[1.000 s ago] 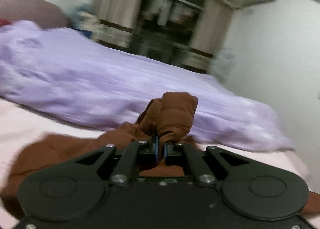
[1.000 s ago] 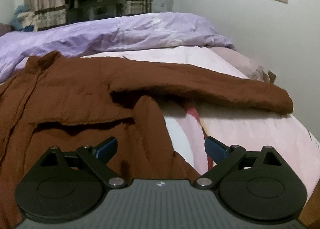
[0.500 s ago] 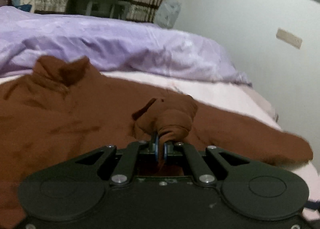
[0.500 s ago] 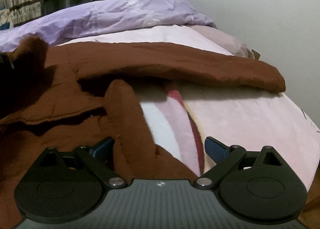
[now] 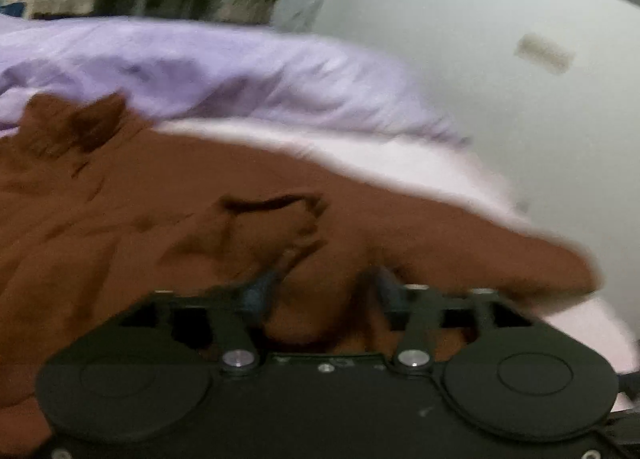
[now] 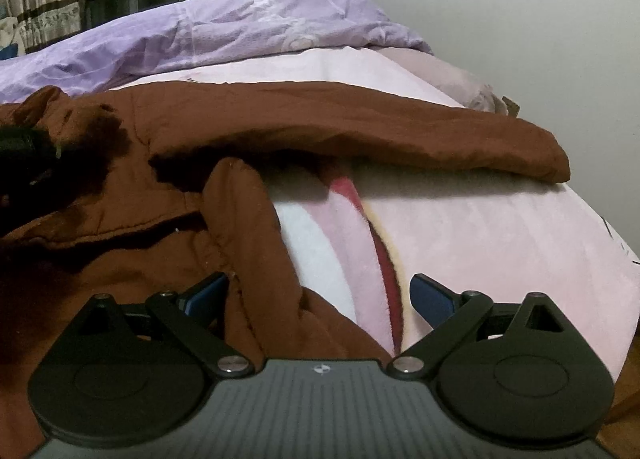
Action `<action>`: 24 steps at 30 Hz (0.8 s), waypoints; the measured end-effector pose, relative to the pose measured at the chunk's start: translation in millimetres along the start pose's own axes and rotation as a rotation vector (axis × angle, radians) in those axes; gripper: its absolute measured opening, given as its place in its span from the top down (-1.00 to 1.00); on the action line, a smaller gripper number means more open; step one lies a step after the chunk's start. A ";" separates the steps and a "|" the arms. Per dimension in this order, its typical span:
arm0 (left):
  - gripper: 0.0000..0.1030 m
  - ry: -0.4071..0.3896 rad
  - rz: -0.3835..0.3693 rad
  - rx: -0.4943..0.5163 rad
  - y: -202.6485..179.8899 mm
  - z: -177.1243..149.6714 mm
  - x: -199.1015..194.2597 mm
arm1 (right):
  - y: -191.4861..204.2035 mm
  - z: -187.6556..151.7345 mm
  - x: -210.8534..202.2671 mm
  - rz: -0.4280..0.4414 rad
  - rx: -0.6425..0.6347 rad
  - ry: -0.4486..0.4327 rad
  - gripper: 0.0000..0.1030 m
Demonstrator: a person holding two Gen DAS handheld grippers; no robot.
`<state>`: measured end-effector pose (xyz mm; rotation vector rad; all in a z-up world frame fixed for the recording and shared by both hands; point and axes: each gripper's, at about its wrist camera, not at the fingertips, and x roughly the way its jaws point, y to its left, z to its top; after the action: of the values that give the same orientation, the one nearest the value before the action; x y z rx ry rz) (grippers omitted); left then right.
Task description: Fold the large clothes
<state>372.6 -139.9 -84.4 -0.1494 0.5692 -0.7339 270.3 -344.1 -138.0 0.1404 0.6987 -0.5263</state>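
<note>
On the bed (image 6: 500,227) lies a big brown coat (image 6: 132,259), spread over a pink blanket (image 6: 480,243). It looks soft and puffy, so it will bend and flop, not stay stiff. It may be a bit heavy for one hand. A good place to hold it is at an edge, a cuff, or the hem, where the cloth is thin enough to pinch.

The coat is dark brown all over, with wrinkles. One long sleeve (image 6: 400,131) lies flat across the blanket, toward the wall side of the coat. The collar (image 6: 48,107) sits at the far end of the coat, next to a purple quilt (image 6: 240,31).

The left gripper (image 5: 324,287) is low over the middle of the coat. Its jaws are opening, with a bump of brown cloth between them. That view is blurry.

The right gripper (image 6: 320,291) is at the near edge of the coat. Its jaws are spread wide. A fold of the coat sits between them, but they do not press on it.
</note>
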 end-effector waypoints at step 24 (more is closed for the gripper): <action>-0.83 0.080 0.279 0.075 18.7 -11.7 61.1 | 1.4 -4.0 5.0 0.008 0.006 0.010 -1.00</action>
<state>413.9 -166.2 -127.0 0.0292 0.6232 -0.4902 272.0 -343.8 -144.3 0.1515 0.7058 -0.5204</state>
